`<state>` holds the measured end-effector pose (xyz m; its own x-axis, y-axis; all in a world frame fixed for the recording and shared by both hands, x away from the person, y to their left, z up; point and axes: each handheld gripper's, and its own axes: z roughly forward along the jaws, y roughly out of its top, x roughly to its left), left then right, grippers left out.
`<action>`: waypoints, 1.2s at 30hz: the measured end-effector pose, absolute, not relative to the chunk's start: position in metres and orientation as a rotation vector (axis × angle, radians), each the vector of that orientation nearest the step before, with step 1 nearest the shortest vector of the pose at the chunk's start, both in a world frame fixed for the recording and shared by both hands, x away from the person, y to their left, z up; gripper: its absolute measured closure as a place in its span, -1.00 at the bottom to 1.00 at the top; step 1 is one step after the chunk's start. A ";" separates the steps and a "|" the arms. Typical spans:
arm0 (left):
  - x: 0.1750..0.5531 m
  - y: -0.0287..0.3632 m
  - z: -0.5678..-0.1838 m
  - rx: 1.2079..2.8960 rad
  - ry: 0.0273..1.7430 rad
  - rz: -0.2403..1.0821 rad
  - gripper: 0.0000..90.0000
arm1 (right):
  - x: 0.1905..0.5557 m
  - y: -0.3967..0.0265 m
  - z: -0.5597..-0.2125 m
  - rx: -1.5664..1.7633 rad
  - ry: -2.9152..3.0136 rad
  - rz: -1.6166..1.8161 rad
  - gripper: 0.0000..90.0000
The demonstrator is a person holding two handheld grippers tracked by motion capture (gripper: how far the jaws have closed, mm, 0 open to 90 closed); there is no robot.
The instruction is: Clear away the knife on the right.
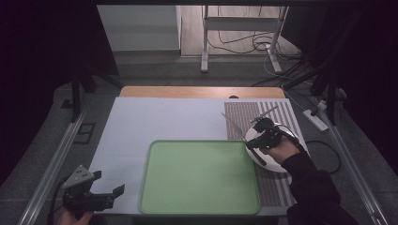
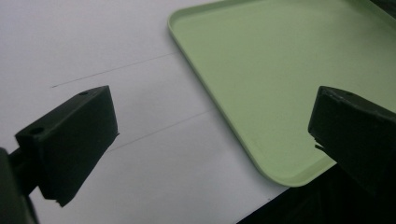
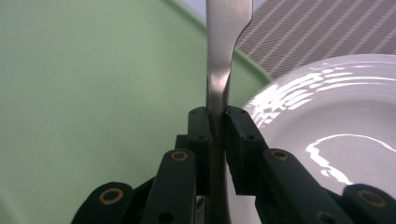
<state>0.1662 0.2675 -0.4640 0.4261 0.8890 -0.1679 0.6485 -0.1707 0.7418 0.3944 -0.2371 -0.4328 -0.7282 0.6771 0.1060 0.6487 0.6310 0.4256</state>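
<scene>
Here, one green tray (image 1: 199,176), one white plate (image 3: 336,130), right tongs (image 3: 217,122) clamping one metal utensil (image 3: 219,70), left tongs (image 2: 210,135) wide apart, empty.

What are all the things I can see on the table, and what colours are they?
Tray: one, light green, nothing on it, near middle of the table.
Mat: one, grey with pale stripes, right side of the table, under the plate.
Plate: one, shiny white, on the mat, right of the tray.
Metal utensil: one, silver, a flat handle clamped in the right gripper, over the tray's right edge; its working end cannot be told.
Table cover: one, white, under the tray.
Left gripper: one, black, jaws apart, holding nothing, near left corner of the table.
Right gripper: one, black, shut on the utensil, above the plate.
</scene>
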 end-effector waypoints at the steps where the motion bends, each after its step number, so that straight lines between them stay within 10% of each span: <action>1: 0.166 0.267 -0.464 1.906 1.304 0.393 -0.98 | 0.392 -0.234 -0.434 1.122 2.789 0.681 0.80; 26: 0.167 0.267 -0.464 1.907 1.304 0.393 -0.98 | 0.349 -0.181 -0.491 1.024 3.049 0.505 0.61; 30: 0.167 0.267 -0.464 1.912 1.304 0.393 -0.98 | 0.353 -0.179 -0.479 0.905 3.033 0.663 1.00; 36: 0.167 0.267 -0.464 1.912 1.305 0.392 -0.98 | 0.349 -0.144 -0.483 0.657 3.023 0.724 1.00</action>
<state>0.1674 0.2668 -0.4641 0.4272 0.8890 -0.1648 0.6506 -0.1757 0.7388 0.3489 -0.1439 -0.4834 -0.9137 0.3856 0.1278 0.4017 0.8106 0.4261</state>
